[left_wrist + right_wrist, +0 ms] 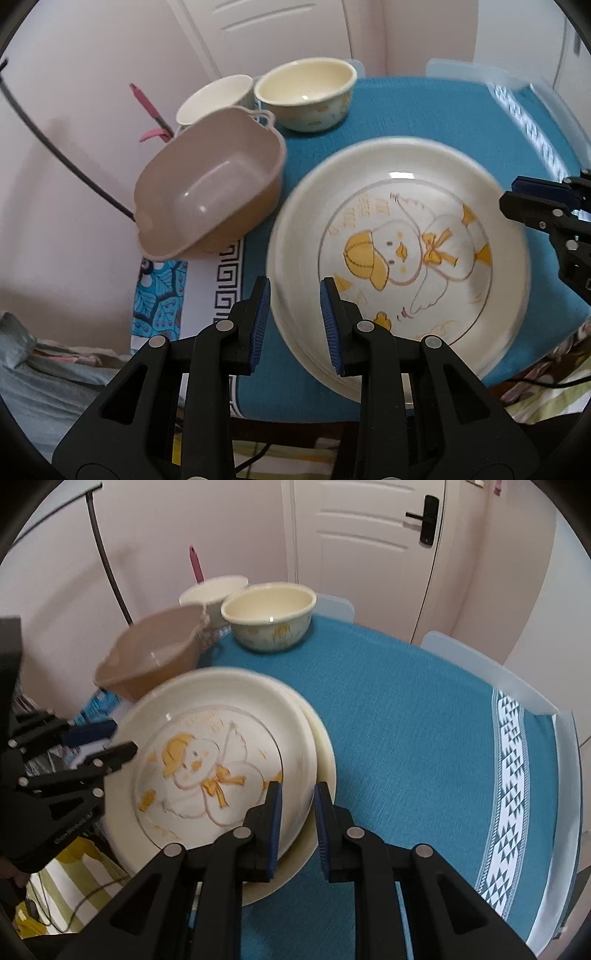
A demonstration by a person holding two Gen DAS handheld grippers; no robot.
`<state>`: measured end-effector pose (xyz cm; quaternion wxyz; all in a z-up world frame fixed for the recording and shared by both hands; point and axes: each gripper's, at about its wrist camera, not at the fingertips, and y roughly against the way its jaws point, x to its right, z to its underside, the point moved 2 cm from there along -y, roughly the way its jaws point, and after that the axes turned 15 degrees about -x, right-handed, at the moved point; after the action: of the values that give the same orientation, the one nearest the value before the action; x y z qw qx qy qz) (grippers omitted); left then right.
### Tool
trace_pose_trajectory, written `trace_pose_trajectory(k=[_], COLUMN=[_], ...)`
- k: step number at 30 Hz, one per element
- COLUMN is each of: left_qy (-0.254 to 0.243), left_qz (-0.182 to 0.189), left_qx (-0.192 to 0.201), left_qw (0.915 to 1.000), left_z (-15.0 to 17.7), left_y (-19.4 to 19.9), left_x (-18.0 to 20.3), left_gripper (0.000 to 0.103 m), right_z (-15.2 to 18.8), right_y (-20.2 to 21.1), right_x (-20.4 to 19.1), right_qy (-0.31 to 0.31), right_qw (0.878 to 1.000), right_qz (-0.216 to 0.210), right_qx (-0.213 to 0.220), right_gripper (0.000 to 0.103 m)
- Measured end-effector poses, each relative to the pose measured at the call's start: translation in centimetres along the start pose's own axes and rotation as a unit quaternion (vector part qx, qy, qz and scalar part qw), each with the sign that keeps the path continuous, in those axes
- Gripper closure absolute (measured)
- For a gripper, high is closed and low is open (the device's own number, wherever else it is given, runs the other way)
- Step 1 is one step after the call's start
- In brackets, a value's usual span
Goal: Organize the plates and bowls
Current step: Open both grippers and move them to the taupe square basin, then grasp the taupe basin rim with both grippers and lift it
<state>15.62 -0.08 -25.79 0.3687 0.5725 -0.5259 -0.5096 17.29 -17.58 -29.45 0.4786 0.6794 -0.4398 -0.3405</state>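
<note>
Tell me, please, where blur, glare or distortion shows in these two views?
Left wrist view: the duck plate has a motion-smeared rim and a small glare spot; right wrist view: the same plate is smeared, the door bows from fisheye distortion.

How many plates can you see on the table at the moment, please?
2. The duck-print plate is on top, gripped at opposite rims by both tools. A plain cream plate lies beneath it, showing only at its right edge. More could be hidden underneath.
</note>
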Motion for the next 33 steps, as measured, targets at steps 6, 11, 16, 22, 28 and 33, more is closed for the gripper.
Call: trace_pose_trajectory(k=[6,11,16,22,28,33], left_qy=[0.083,0.170,0.217,0.254,0.261,0.249], left_qz=[0.055,0.044,0.060,0.095,0.136,0.155], left_qx=[0.046,0.094,0.074,0.027,-0.025,-0.054], left_qw=[0.9939,0.9799,0.9715,0.9620,0.9555,0.9544], left_z=[-1.1,-1.0,-1.5,-1.7,-3.2,-4.5], left_y=[4.6,7.4,6.3,2.5,-3.0,-6.4], left_x=[-4.5,-9.2,-13.5,-16.5,-17.0,-16.5], left_gripper=[0.077,0.000,0.000,0.001,0.019,0.039], right_z=[-2.3,-5.0,-8.0,-12.3,-15.5,-16.7], right_y=[4.0,6.2,5.2,2.0,-3.9,-7.5], right_x=[0.6,0.5,-0.8,-3.9,-7.1,-8.7], right_qy=[-0.001,0.012,0.035,0.082,0.082,0.092], right_qw=[0.998,0.991,0.992,0.987,0.980,0.975], right_qz=[-0.060,-0.120,-0.117,-0.138,-0.170,-0.176], right_qx=[0.033,0.057,0.034,0.001,-0.064,-0.104], right_gripper=[0.082,0.000,0.000,0.000,0.006,0.035])
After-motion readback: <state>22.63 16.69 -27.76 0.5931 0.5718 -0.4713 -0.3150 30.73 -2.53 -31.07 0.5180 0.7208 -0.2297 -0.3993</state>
